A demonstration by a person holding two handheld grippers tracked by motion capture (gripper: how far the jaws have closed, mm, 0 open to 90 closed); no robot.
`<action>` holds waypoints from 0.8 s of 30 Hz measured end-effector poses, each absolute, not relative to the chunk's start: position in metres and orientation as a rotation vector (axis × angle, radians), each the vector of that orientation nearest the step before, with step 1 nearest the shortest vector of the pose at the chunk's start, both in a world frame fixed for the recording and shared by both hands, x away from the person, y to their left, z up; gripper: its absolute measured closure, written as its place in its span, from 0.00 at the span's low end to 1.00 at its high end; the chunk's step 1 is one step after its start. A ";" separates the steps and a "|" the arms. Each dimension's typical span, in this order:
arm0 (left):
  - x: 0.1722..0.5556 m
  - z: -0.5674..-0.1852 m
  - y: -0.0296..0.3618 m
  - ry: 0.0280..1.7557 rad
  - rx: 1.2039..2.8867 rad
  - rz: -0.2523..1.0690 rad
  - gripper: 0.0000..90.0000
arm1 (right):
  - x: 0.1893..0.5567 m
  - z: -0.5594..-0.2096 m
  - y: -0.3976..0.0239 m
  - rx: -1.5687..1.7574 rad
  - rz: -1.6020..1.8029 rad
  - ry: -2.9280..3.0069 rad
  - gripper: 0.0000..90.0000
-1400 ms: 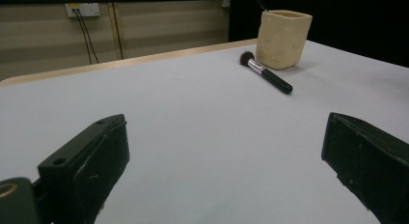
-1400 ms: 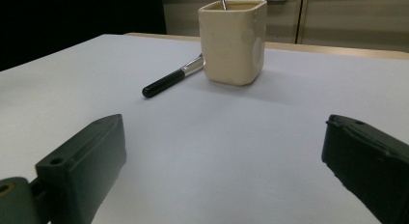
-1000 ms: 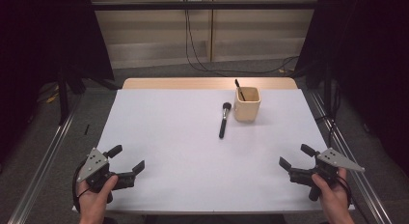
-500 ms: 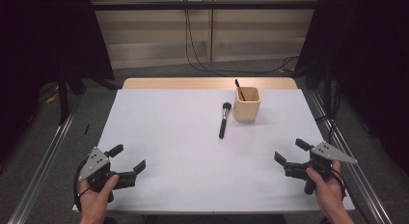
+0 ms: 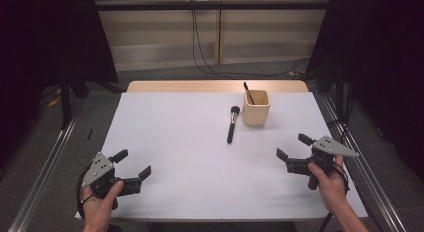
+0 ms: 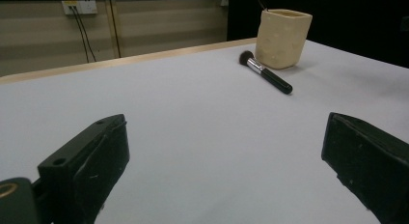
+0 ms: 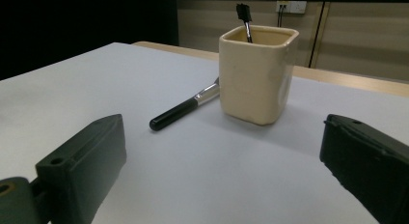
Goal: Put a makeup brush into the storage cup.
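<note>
I see my right gripper (image 5: 294,152) over the right near part of the white table (image 5: 180,142), its jaws wide apart and holding nothing. My left gripper (image 5: 133,164) is at the left near corner, also wide and empty. The makeup brush (image 5: 232,124) lies flat far from both, just left of the cream cup (image 5: 256,108). A thin brush (image 5: 247,92) stands inside this cup.

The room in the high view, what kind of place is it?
Probably a recording lab or test bench: black curtains flank a white table, metal rails line the floor, and each hand holds an instrumented gripper, like the right gripper.
</note>
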State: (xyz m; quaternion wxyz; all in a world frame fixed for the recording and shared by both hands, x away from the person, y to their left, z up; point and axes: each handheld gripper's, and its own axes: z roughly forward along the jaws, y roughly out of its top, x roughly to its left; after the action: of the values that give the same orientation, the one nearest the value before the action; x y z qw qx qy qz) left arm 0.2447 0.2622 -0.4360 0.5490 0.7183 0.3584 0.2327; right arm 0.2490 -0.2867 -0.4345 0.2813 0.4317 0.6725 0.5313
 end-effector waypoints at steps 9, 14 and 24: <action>0.245 -0.436 0.262 0.852 1.695 0.549 0.03 | 0.272 -0.425 -0.272 1.109 1.430 1.790 0.02; 0.244 -0.436 0.263 0.853 1.694 0.548 0.03 | 0.284 -0.425 -0.266 1.091 1.429 1.817 0.02; 0.244 -0.436 0.263 0.849 1.698 0.552 0.03 | 0.303 -0.424 -0.256 1.083 1.423 1.820 0.02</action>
State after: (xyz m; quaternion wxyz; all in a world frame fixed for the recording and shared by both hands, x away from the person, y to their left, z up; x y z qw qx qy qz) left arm 0.2440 0.2627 -0.4358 0.5498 0.7174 0.3588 0.2331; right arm 0.3029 -0.2559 -0.4243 0.2906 0.4060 0.6826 0.5337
